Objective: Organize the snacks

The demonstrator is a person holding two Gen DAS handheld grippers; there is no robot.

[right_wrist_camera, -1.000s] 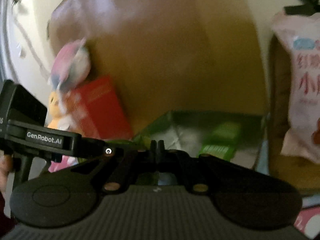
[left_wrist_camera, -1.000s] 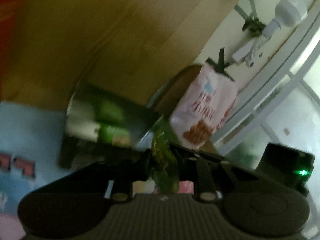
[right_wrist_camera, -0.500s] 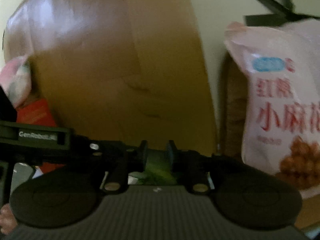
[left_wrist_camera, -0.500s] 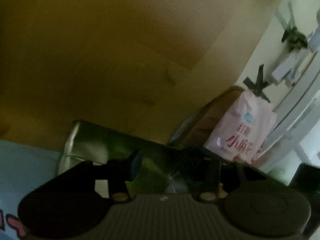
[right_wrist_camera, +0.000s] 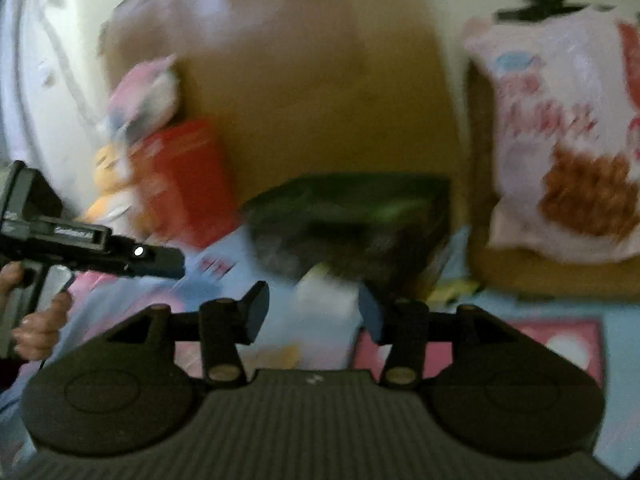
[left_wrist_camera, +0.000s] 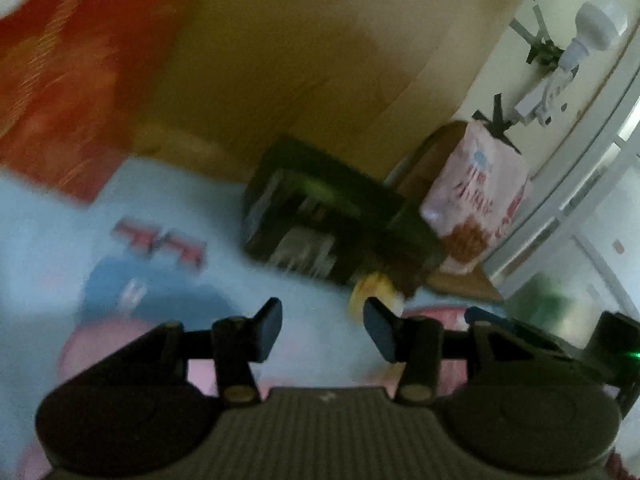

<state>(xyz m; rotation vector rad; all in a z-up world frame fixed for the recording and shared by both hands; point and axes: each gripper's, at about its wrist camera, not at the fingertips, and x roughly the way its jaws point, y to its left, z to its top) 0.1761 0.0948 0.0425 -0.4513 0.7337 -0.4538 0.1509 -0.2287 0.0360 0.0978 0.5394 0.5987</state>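
Both grippers point forward and a bit downward over the light blue cartoon-print surface (left_wrist_camera: 168, 216), side by side. In the right wrist view the left gripper's black body pokes in from the left edge, with the person's left hand (right_wrist_camera: 38, 320) wrapped round its handle.

The left gripper (left_wrist_camera: 322, 330) has its jaws partly apart and nothing sits between them, just the blue surface showing through the gap. They've just been opening. Same for the right gripper (right_wrist_camera: 312, 314): jaws apart, freshly opened further, empty, touching nothing.

The dark green snack bag (left_wrist_camera: 336, 216) lies on the surface well ahead of both grippers, crinkly and shiny like foil, leaning back against the big brown cardboard box (left_wrist_camera: 320, 60). Everything's motion-blurred, so its print isn't readable. Right of it a puffy pink snack bag (left_wrist_camera: 476, 196) stands upright in a brown wooden tray (right_wrist_camera: 552, 276), with red lettering and a picture of brown twisty snacks. A red box (left_wrist_camera: 68, 72) stands off to the left by the cardboard, and a pink and yellow plush toy (right_wrist_camera: 132, 120) sits beside it.
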